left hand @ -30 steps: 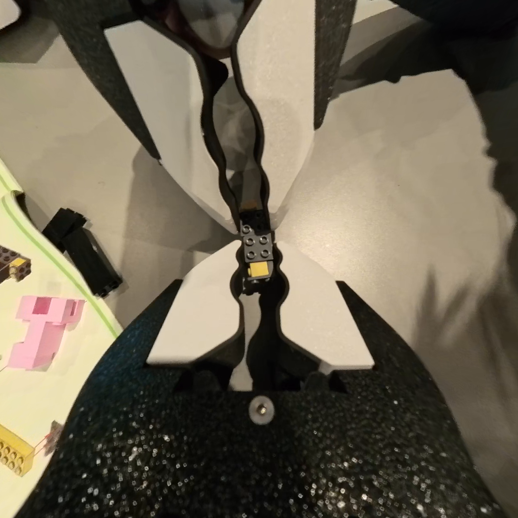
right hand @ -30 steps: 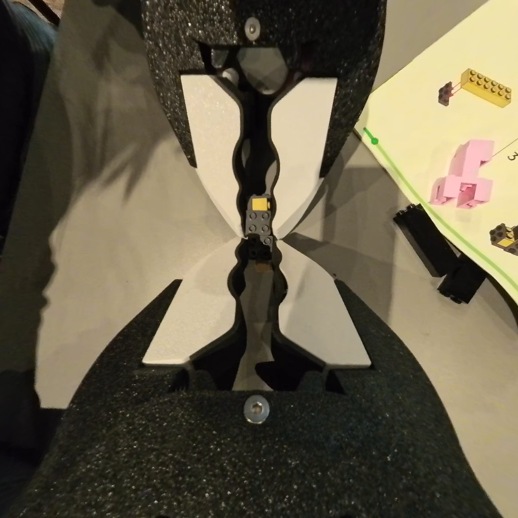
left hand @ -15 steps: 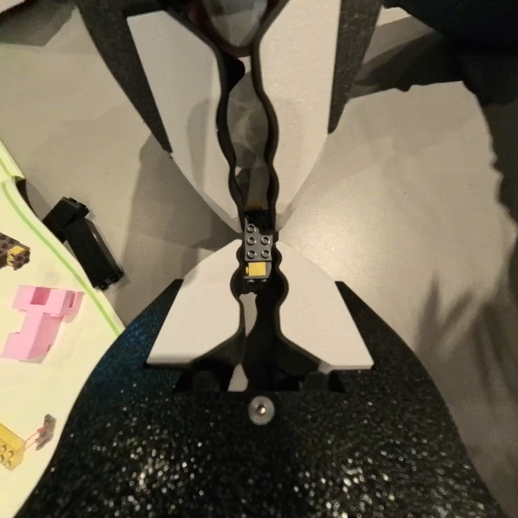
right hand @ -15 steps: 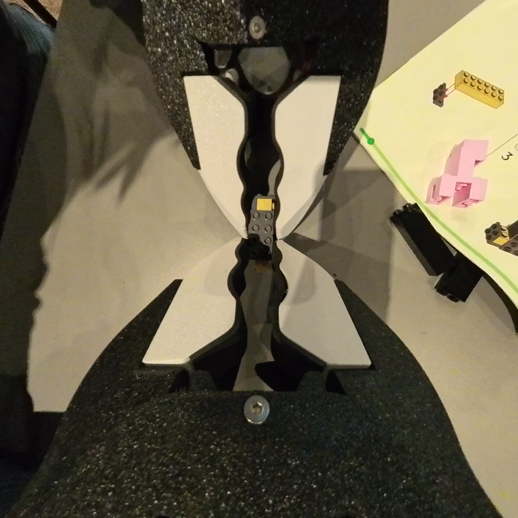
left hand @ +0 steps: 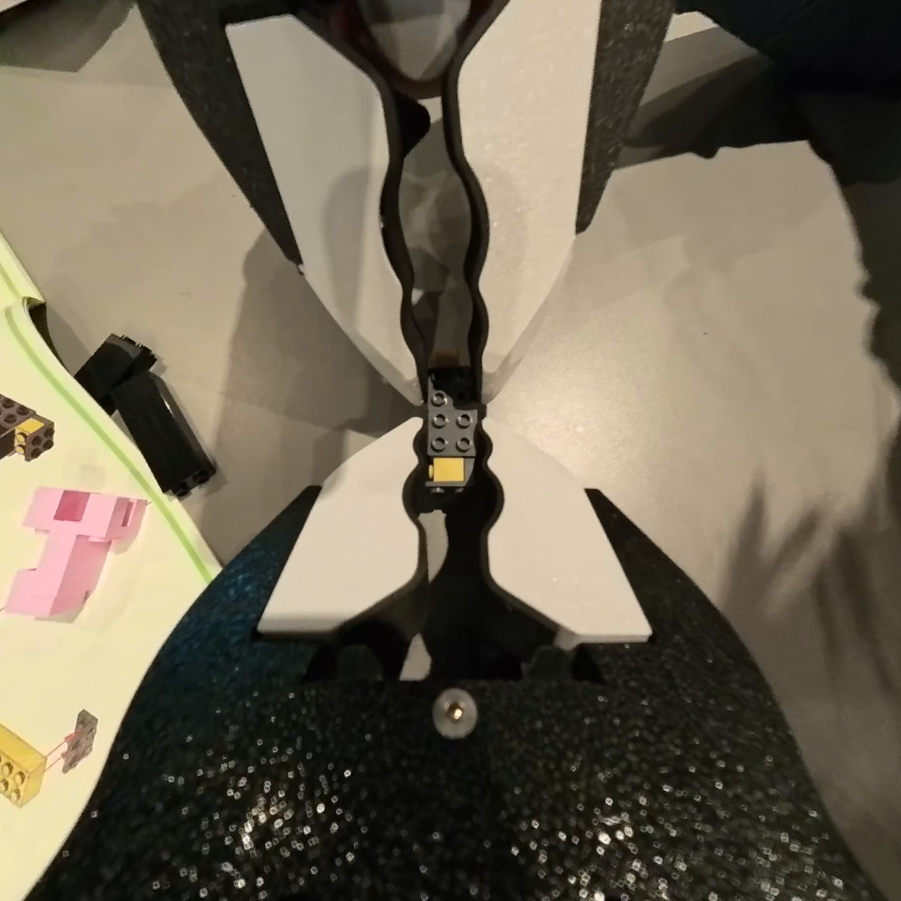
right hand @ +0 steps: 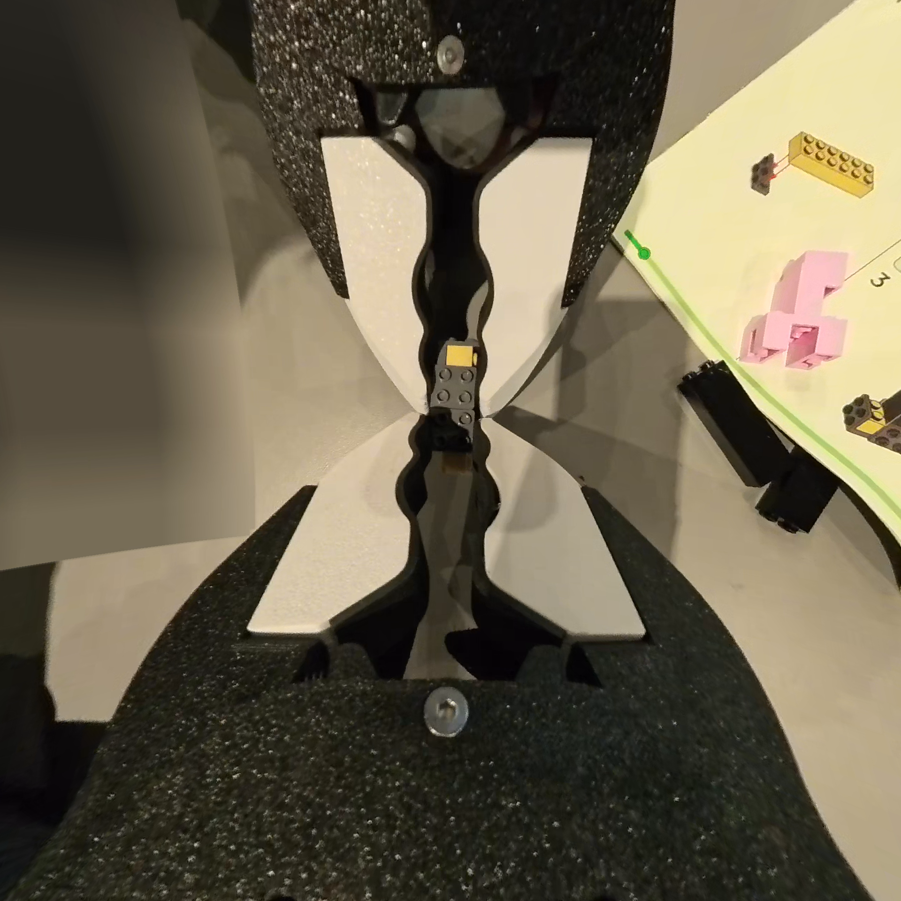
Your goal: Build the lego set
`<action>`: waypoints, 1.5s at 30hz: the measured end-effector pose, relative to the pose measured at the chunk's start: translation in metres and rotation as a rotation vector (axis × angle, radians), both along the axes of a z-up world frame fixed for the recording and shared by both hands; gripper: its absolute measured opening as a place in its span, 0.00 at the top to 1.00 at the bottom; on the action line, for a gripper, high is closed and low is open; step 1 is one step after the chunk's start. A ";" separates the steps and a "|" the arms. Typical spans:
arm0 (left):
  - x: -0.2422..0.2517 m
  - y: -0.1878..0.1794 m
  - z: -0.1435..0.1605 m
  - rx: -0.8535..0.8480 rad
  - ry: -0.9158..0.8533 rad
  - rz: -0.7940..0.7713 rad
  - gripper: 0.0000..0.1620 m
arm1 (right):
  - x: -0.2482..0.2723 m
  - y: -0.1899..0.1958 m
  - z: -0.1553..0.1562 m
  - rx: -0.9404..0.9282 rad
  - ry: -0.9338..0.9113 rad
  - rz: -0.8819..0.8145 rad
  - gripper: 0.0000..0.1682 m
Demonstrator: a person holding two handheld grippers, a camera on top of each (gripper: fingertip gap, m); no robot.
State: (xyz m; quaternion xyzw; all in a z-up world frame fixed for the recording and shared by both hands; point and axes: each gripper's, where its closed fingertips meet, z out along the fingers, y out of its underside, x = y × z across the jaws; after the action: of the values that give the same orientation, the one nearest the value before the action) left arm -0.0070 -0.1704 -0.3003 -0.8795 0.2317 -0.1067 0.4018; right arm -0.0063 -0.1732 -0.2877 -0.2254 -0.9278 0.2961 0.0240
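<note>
My two grippers meet tip to tip above the grey table. My left gripper (left hand: 451, 431) is shut on a small dark grey studded plate (left hand: 451, 429) with a yellow tile piece (left hand: 448, 470) under it. My right gripper (right hand: 451, 421) is shut on a small black brick (right hand: 446, 436). The grey plate (right hand: 456, 387) and yellow piece (right hand: 458, 354) touch the black brick, and one grey stud overlaps it. The right gripper (left hand: 452, 390) and black brick (left hand: 451, 380) show at the top of the left wrist view. The left gripper (right hand: 453, 400) shows at the top of the right wrist view.
Two long black bricks (left hand: 146, 404) lie on the table beside the pale green instruction booklet (left hand: 73, 609). They show in the right wrist view (right hand: 731, 419) next to the booklet (right hand: 780, 219). A dark sleeve (left hand: 804, 73) is at the upper right.
Both grippers stay shut and tip to tip. The pair has shifted slightly over the table, and the grey plate now overlaps the black brick a little more.
</note>
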 end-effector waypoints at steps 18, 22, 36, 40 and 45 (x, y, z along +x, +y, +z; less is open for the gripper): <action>0.001 -0.003 0.001 -0.025 -0.064 0.016 0.81 | -0.002 0.000 0.000 0.019 0.016 -0.004 0.90; -0.001 -0.004 0.001 -0.025 -0.066 0.021 0.82 | -0.002 0.000 0.000 0.016 0.014 -0.006 0.90; -0.004 -0.002 0.000 -0.011 -0.026 0.025 0.90 | -0.005 0.001 0.000 0.018 0.026 -0.020 0.89; -0.004 -0.002 0.000 -0.011 -0.027 0.023 0.90 | -0.007 0.002 0.000 -0.003 0.012 -0.041 0.86; -0.004 -0.002 0.000 -0.012 -0.028 0.022 0.90 | -0.003 -0.001 0.000 -0.046 -0.050 -0.051 0.90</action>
State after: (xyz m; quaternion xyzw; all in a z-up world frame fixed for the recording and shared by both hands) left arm -0.0110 -0.1725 -0.3003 -0.8828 0.2157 -0.1158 0.4009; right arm -0.0094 -0.1737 -0.2877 -0.2567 -0.9151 0.3110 0.0030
